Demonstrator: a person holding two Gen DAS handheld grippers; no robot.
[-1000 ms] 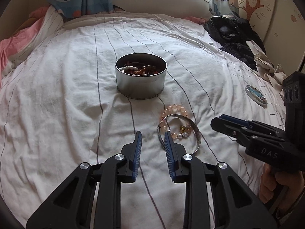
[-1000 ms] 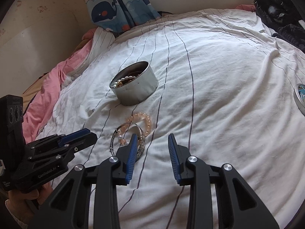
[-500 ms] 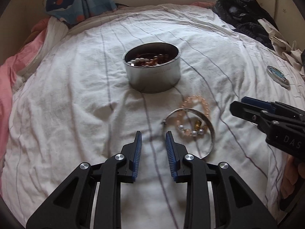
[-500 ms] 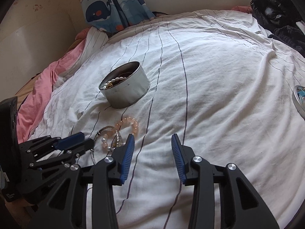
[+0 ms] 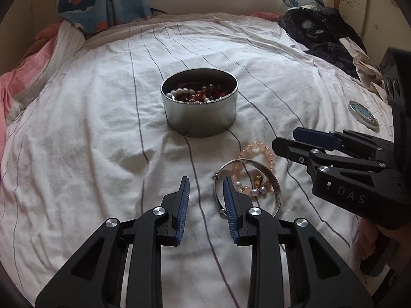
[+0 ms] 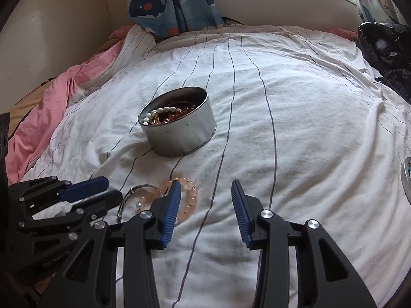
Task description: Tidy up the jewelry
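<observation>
The left gripper (image 5: 206,179) hung open w/ nothing between its pads, low over the sheet (image 5: 90,141). Its right pad hid part of the bangle (image 5: 276,184), which lay just beside it. Inside the bangle sat a pearl strand (image 5: 253,191); its full length couldn't be made out. One pink bead bracelet (image 5: 267,151) overlapped the bangle's far edge.

The right gripper (image 6: 204,187) was also open and empty; its left finger covered part of the bracelet (image 6: 191,200). Three loose pieces in all, near both grippers.

Farther back stood one tin (image 5: 200,120), holding pearls and reddish beads, count unclear. One lid (image 5: 363,114) lay well apart, at right.
</observation>
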